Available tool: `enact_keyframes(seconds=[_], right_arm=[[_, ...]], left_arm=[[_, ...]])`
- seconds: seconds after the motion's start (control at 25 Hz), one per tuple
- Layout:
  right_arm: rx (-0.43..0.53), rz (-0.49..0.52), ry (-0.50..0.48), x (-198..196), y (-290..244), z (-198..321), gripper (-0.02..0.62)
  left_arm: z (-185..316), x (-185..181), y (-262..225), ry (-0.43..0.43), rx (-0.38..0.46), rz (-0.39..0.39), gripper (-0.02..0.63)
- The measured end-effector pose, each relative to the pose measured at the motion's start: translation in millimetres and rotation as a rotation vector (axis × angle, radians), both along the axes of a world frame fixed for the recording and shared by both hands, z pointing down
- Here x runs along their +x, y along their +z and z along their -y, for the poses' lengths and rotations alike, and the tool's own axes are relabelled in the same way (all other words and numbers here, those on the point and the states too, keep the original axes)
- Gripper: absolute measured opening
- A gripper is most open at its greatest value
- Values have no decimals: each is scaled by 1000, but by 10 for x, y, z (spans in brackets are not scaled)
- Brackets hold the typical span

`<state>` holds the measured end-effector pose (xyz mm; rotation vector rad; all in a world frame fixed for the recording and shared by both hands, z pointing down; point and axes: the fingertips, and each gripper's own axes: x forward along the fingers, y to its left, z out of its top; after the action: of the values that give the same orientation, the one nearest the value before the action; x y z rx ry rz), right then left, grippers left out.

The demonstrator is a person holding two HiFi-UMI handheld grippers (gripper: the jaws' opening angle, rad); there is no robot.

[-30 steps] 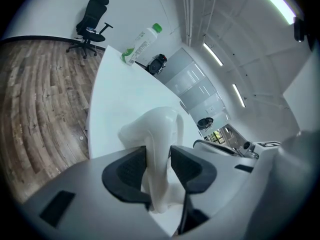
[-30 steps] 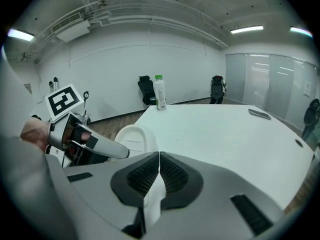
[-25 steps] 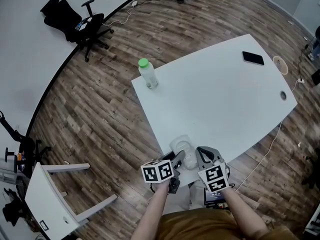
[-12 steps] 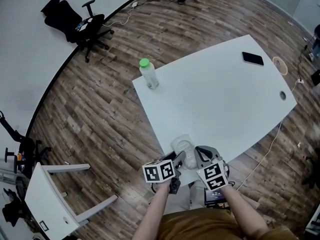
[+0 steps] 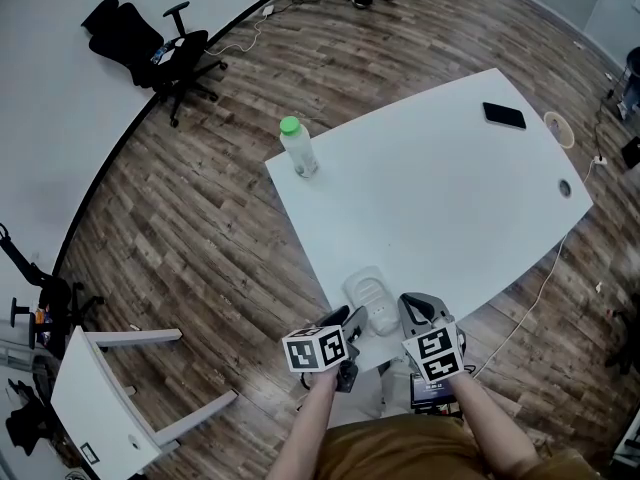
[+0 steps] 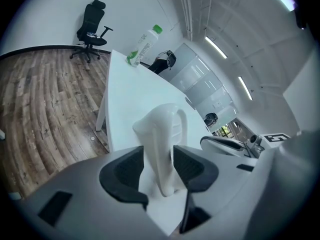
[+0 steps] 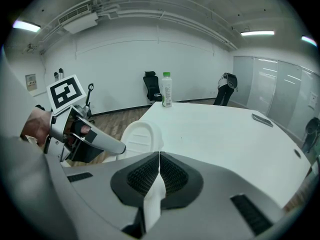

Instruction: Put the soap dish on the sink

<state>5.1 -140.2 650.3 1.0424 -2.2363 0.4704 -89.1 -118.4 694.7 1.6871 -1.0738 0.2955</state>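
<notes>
The soap dish lies flat at the near edge of the bench, at 1 o'clock from the left tongs. Their wide pads straddle its near end and seem not to press it. The right tongs, closed on nothing, wait at its 4 o'clock. Its long axis seems to run 11 to 5, so the left tongs look better placed. No sink shows.
</notes>
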Motion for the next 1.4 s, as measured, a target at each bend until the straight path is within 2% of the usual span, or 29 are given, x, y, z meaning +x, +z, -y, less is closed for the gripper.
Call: enact_keyframes(seconds=[0.28, 0.32, 0.4, 0.52, 0.68, 0.84, 1.04, 1.28, 1.4], right_arm=[[32, 3, 13, 0, -104, -39, 9], [34, 5, 14, -3, -114, -39, 9], [34, 11, 5, -22, -142, -54, 9], [38, 24, -5, -38, -212, -80, 9], [60, 27, -2, -7, -271, -84, 9], [77, 28, 0, 17, -358, -106, 9], [127, 52, 55, 118, -547, -9, 9], [177, 110, 76, 268, -795, 20, 9], [224, 141, 90, 305, -953, 52, 9]], left_arm=[[45, -103, -234, 65, 170, 183, 155], [47, -117, -259, 74, 191, 212, 121], [48, -150, -324, 101, 248, 287, 5], [31, -165, -412, 147, 313, 381, 5], [17, -173, -516, 150, 358, 419, 5], [-22, -214, -578, 172, 404, 521, 5], [-30, -211, -747, 131, 444, 466, 5], [83, -265, -1426, 30, 674, 525, 5], [144, -277, -1650, 13, 720, 526, 5]])
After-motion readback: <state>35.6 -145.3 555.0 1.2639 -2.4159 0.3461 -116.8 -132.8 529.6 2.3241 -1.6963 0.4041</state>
